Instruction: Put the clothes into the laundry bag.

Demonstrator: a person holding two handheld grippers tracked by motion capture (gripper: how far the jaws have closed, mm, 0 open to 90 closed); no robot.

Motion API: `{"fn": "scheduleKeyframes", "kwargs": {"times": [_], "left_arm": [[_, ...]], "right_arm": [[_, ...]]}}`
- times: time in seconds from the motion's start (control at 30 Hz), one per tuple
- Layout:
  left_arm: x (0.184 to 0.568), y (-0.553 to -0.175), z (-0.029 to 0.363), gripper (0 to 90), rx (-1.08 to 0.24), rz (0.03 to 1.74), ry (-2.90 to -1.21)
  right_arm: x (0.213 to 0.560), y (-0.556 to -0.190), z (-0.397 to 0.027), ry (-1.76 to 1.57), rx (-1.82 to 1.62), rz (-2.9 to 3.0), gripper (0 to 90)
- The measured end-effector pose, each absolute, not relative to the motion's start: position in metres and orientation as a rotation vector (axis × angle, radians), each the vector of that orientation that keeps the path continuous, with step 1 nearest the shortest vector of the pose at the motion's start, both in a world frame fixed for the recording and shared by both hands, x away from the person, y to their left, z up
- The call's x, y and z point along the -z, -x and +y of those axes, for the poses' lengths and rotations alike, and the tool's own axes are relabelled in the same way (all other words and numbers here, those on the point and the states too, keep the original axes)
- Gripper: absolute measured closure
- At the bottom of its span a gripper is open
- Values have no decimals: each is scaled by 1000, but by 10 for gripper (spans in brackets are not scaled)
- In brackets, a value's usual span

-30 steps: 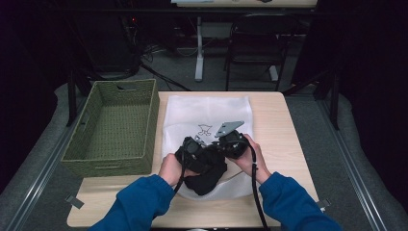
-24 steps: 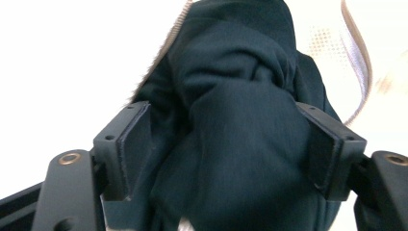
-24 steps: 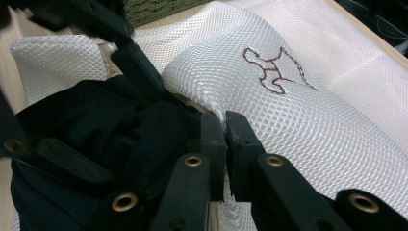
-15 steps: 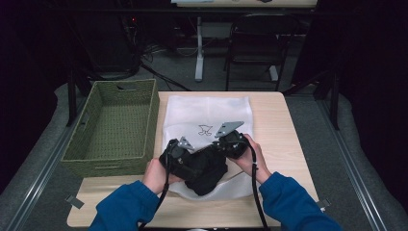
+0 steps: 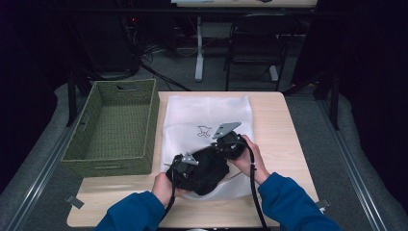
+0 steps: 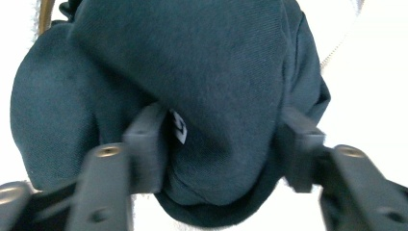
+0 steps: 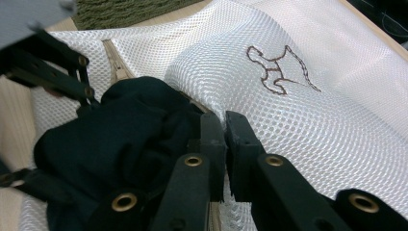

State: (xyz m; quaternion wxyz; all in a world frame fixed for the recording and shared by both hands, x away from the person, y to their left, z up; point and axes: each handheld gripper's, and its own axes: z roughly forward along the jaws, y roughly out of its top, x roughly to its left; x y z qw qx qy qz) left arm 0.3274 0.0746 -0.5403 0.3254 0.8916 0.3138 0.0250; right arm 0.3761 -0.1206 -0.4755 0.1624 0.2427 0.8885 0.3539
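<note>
- High view: dark cloth [image 5: 204,169] lies bunched at the near end of a white mesh bag [image 5: 207,118], which is spread on a wooden table [image 5: 281,134]. The left gripper [image 5: 185,166] is at the cloth's left side and the right gripper [image 5: 230,144] at its right. A small outline drawing [image 5: 204,130] is stitched on the bag; there are no letters to read. A green woven basket [image 5: 115,127] sits just beside the bag's left edge. Bare table shows to the right of the bag and along the near edge.
- Left gripper view: the left gripper [image 6: 226,139] has its jaws partly apart, one on each side of a fat fold of dark cloth [image 6: 192,86]. They have just been closing. A small white tag [image 6: 179,127] pokes out by one jaw, too blurry to read.
- Right gripper view: the right gripper [image 7: 225,139] has its jaws pressed together, pinching the white mesh bag [image 7: 308,120] at its open edge. The dark cloth [image 7: 120,139] sits right beside them at the bag's mouth. The stitched drawing [image 7: 276,70] looks like a little animal.
</note>
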Motion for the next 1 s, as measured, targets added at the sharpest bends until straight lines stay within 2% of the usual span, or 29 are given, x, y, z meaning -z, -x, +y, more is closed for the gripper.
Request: {"fn": "scheduleKeyframes", "kwargs": {"times": [0.1, 0.27, 0.37, 0.57, 0.7, 0.77, 0.87, 0.9, 1.0], "left_arm": [[547, -328, 74, 611, -59, 818, -2279], [546, -329, 74, 718, -84, 813, -2231], [542, -330, 71, 755, -112, 812, -2205], [531, -336, 62, 773, -159, 812, -2146], [533, -348, 60, 765, -171, 824, -2088], [541, -355, 60, 742, -118, 833, -2082], [549, -357, 62, 646, -83, 845, -2096], [550, -357, 63, 646, -85, 842, -2110], [544, -354, 64, 505, -127, 823, -2174]], "right_arm": [[474, -375, -120, -684, -1013, 2529, 875], [471, -373, -121, -679, -1028, 2525, 875], [470, -373, -121, -682, -1040, 2523, 875], [465, -372, -121, -679, -1083, 2513, 875], [460, -370, -122, -682, -1124, 2507, 875], [462, -371, -122, -685, -1120, 2522, 875], [470, -373, -123, -705, -1080, 2553, 875], [470, -373, -123, -705, -1080, 2553, 875], [473, -375, -128, -720, -1067, 2557, 874]]}}
